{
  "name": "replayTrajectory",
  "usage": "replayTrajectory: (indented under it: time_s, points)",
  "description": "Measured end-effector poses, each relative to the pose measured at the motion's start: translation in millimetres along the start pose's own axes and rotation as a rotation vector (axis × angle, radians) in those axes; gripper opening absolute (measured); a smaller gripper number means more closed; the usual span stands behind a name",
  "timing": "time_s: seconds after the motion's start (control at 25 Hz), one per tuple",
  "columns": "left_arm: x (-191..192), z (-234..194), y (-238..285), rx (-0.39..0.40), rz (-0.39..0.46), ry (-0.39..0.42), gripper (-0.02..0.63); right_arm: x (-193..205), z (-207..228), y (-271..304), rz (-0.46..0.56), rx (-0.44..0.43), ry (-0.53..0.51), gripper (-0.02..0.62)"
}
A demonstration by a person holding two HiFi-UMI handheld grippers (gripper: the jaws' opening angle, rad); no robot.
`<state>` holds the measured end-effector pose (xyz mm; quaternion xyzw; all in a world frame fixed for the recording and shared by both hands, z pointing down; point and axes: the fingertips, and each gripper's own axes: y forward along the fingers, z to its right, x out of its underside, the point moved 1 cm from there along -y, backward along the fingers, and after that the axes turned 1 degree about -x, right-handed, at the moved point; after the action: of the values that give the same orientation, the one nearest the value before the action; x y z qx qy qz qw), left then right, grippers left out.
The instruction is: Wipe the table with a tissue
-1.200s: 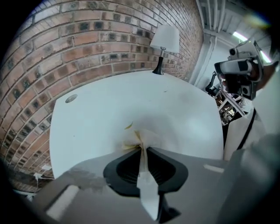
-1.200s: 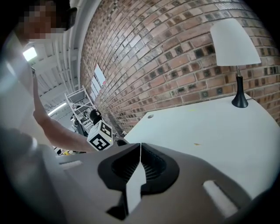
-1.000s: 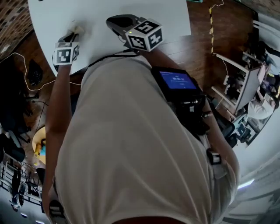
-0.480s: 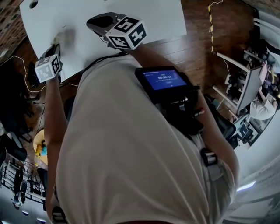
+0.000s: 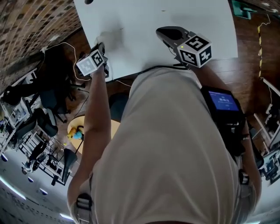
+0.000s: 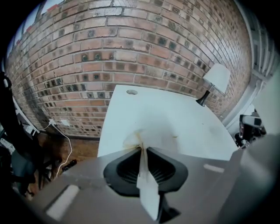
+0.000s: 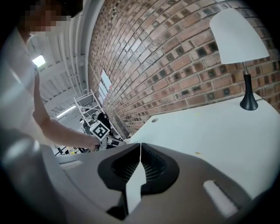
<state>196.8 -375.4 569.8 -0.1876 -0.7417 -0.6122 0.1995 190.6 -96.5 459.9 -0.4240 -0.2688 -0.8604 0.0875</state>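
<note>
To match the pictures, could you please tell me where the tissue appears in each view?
Head view: tissue, a faint pale wad at the left gripper tip, near the white table left edge.
Left gripper view: tissue low in the centre, pinched between the jaws.
Right gripper view: cannot be made out.
Shared landmark: the table's round hole, also in the left and right gripper views.

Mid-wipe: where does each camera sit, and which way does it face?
Head view: on the head, looking steeply down; torso, arms, left gripper, right gripper at the table.
Left gripper view: on that gripper, along jaws pinching the tissue, toward the brick wall.
Right gripper view: along its shut, empty jaws; the person's left arm shows.
Both gripper views share the lamp.
</note>
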Motion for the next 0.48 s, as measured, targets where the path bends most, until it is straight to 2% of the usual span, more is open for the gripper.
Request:
replayTrajectory:
  time_s: [0.2,0.36,0.48]
  points:
    - [-2.8,28.8,28.2,0.071,-0.035,0.010,0.038,-3.6,10.8,-12.2,0.009,0.014,0.014,0.012]
    - [-16.2,48.5,42.4,0.054,-0.049,0.089,0.037,-1.4,21.6,-28.7,0.018,0.041,0.033,0.012]
    - [-18.9,49.6,55.6,0.022,-0.064,0.077,0.038,-1.4,28.4,-39.0,0.029,0.058,0.045,0.012]
